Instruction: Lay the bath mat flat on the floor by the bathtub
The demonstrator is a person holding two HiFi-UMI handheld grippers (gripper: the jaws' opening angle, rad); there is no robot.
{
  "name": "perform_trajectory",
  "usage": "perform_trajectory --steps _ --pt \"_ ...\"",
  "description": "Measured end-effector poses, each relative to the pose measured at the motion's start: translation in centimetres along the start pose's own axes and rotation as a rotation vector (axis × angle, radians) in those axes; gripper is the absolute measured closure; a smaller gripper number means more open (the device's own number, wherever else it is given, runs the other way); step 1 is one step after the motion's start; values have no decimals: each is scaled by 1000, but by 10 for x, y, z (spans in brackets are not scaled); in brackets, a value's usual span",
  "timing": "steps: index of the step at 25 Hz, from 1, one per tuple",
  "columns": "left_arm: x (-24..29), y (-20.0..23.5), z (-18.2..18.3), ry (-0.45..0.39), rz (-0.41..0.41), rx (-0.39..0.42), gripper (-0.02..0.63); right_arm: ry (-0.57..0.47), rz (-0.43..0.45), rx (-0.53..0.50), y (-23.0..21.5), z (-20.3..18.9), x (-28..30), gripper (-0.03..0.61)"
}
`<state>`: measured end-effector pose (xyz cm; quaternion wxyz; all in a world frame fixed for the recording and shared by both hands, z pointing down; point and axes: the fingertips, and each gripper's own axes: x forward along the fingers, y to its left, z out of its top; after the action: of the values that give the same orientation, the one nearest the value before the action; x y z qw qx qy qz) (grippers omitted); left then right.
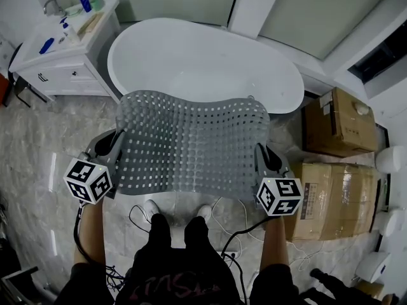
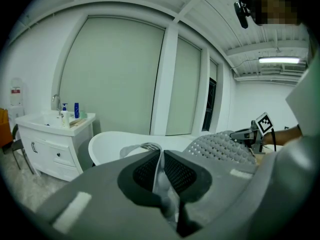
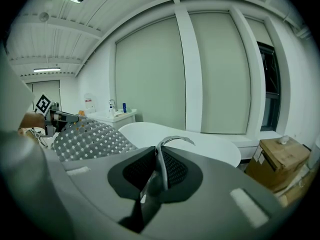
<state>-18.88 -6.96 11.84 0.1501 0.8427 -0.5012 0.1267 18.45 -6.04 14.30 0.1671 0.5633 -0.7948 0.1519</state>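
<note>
Head view: mat (image 1: 191, 142) held up in the air, spread wide between both tools, above the floor (image 1: 44, 138) just in front of the bathtub (image 1: 203, 62), with the far edge lying over the near rim of the bathtub in the picture. Not yet on the floor at any point.

Looks like a thin rubbery sheet, grey, full of small holes in rows. Bends in a soft wave along the far edge and sags a little in the middle, so probably limp and quite light, not stiff at all. Likely to fold or flop down if gripped at one side only, and perhaps a bit slippery where smooth. Best taken at the two short sides, about the middle of each edge, as now, and kept stretched during lowering. No fear of breaking.

Left tool (image 1: 116, 148): in the left gripper view, closed almost fully and pinching the thin left edge of the mat, with a pale strip of it squeezed in between. Right tool (image 1: 262, 159): in the right gripper view, the same, closed tight on the right edge, with that edge curling up and over beyond the tip. Nothing else touched by either tool.
</note>
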Motion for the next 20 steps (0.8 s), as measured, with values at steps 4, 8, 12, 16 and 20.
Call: perform_trajectory --steps 4,8,12,16,20 --pt "0 5 -11 20 6 -13 586 14 1 1 2 -6 3 529" --pt "1 8 -16 30 9 -19 586 26 5 0 5 -12 5 529" --pt "2 8 -24 35 9 -22 586 33 6 1 6 -20 7 528" --pt "4 10 -29 42 11 -23 587 39 4 6 8 -26 10 528" --pt "8 12 -33 50 10 -26 586 52 10 5 11 -31 13 526"
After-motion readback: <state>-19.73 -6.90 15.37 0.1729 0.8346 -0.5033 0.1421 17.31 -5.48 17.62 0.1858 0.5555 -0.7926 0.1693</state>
